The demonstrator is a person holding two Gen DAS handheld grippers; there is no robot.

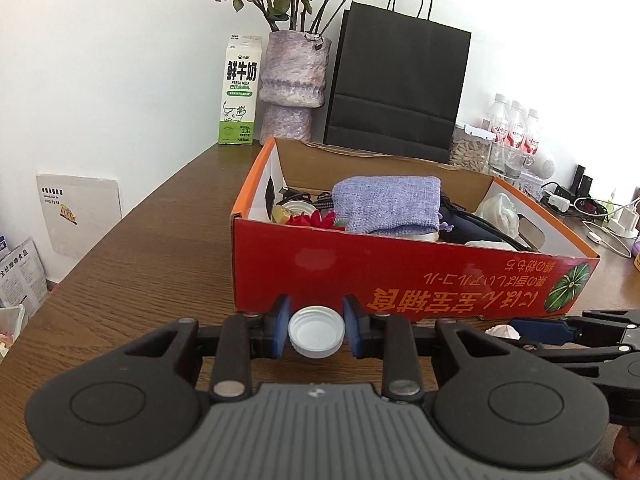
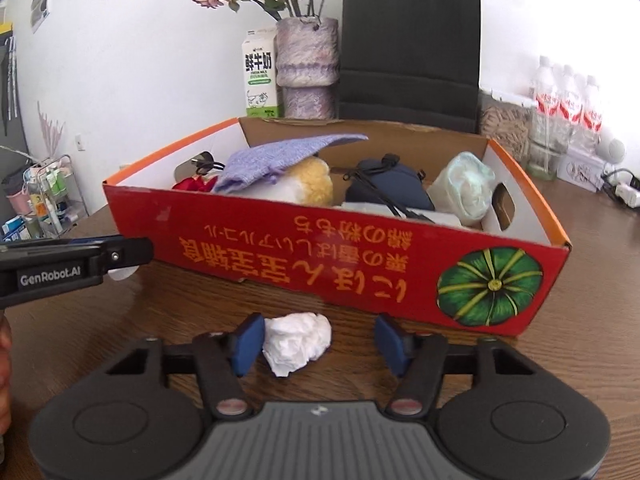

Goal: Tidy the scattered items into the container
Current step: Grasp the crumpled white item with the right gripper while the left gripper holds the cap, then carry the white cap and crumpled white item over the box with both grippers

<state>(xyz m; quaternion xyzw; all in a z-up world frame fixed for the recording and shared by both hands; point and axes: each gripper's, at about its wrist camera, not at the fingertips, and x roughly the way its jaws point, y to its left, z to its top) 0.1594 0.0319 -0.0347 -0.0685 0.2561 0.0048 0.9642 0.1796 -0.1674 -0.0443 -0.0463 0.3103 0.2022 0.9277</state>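
1. Two scattered items are seen to be left outside the red cardboard box [image 1: 400,272], which stands on the wooden table [image 1: 152,248] toward its back edge and is already filled with a lilac cloth pouch [image 1: 386,204], a red flower and other small things.

2. From the left wrist view, a white bottle cap [image 1: 316,331] is held between the blue pads of the left gripper [image 1: 316,330]; the jaws are drawn narrowly in and both pads are pressed against the cap's sides. The cap is carried just in front of the box's near red wall, below its rim. The carry-and-drop step is judged to be in hand: a lift over the near wall is called for next, then a release above a free spot inside.

3. From the right wrist view, a crumpled white tissue [image 2: 297,339] is seen lying on the table just before the box's near wall. It is bracketed by the right gripper [image 2: 320,344], whose jaws stand partly open: the left pad is touching the tissue, while the right pad is held clear of it. No grip is yet made, so a further closing is judged necessary before any lift. The left gripper's finger is visible at the left edge.
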